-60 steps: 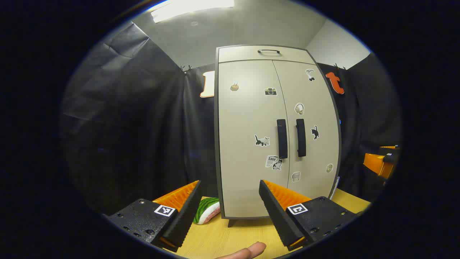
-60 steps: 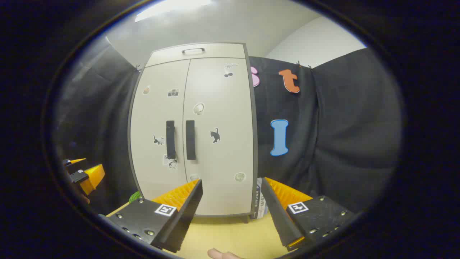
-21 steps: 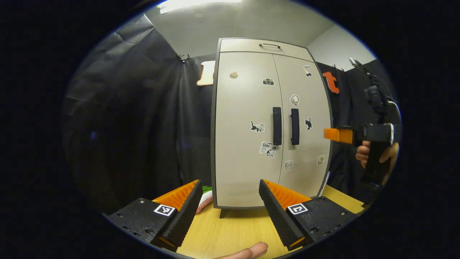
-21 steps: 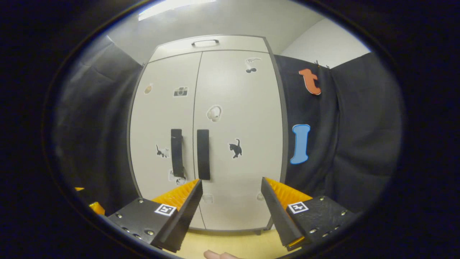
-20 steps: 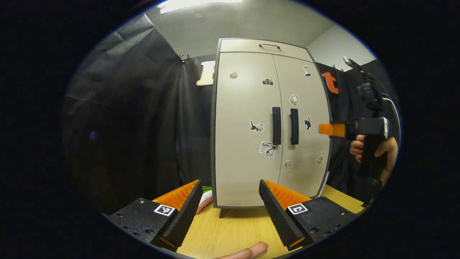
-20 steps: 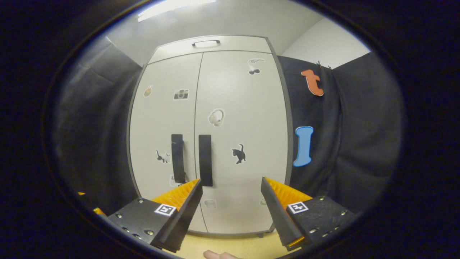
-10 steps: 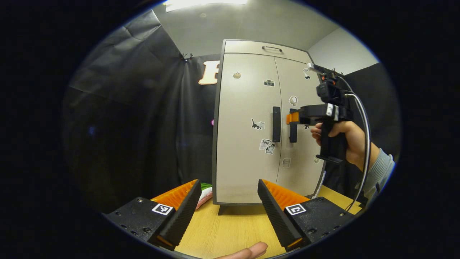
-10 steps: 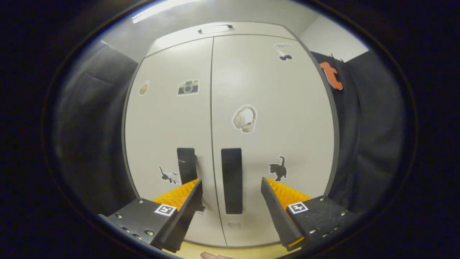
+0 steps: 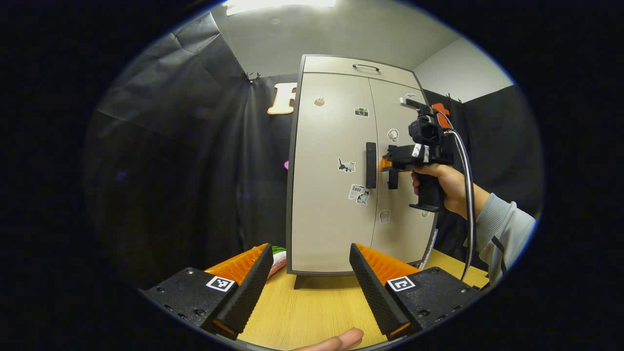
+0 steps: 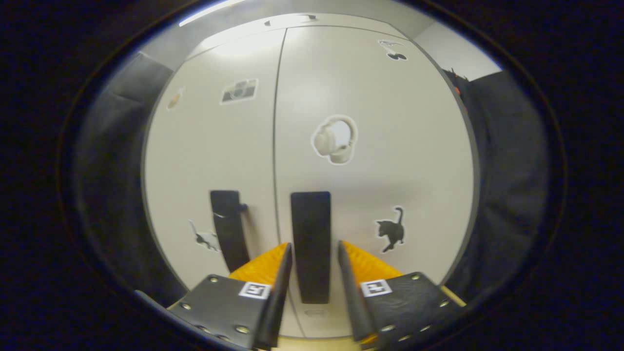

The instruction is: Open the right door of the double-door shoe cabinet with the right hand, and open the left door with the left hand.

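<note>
The beige shoe cabinet (image 9: 331, 146) stands on the table with both doors closed. My left gripper (image 9: 310, 249) hangs open and empty, well back from the left door (image 9: 326, 214) and its dark handle (image 9: 371, 165). In the left gripper view, a hand holds my right gripper (image 9: 387, 165) against the right door's handle (image 9: 393, 180). In the right gripper view, my right gripper (image 10: 315, 245) straddles the right handle (image 10: 310, 219), its fingers narrowed around it. A thin gap shows at the right finger (image 10: 363, 263). The left handle (image 10: 228, 229) is just to the left.
The wooden table (image 9: 312, 307) lies in front of the cabinet. A green and pink plush (image 9: 277, 257) pokes out beside the cabinet's left foot. A hand and grey sleeve (image 9: 502, 229) reach in from the right. Black cloth hangs on both sides.
My right gripper has moved up to the right door and its fingers have narrowed around the right handle. My left gripper has stayed almost still and open. Both doors remain closed.
</note>
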Demonstrator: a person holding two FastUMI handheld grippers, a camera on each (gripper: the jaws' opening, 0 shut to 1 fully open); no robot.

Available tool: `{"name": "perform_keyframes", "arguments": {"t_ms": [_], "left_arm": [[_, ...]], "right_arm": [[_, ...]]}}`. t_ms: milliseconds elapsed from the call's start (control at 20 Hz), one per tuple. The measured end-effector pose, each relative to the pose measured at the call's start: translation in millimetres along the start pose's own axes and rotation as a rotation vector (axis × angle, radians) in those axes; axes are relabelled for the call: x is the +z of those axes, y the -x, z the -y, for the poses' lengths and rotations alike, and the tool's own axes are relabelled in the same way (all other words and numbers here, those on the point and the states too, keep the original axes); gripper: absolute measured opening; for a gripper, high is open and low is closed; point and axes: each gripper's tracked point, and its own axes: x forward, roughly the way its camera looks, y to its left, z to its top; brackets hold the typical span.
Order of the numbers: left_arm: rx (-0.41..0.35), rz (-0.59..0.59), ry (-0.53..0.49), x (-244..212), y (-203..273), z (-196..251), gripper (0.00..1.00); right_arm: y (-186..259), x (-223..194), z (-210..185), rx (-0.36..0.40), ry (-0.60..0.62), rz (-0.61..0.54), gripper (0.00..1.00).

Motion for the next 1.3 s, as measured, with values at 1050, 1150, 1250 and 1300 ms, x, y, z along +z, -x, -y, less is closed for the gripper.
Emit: {"name": "perform_keyframes", "arguments": {"t_ms": [1050,1150,1250,1300], "left_arm": [[0.034,-0.014,0.023,0.5,10.4,-12.9,0.98],[0.015,-0.028,0.033,0.0,8.6,-5.5,0.98],[0.0,-0.028,0.034,2.0,8.1,-2.0,0.98],[-0.005,-0.025,0.032,2.4,9.1,-1.8,0.98]], "right_arm": [[9.7,-6.0,0.5,0.1,-0.007,-0.018,0.26],[13.3,-6.6,1.2,0.129,-0.009,-0.031,0.26],[16.7,-6.8,2.3,0.161,-0.005,-0.036,0.26],[18.1,-7.5,1.8,0.18,-0.019,-0.042,0.26]]}}
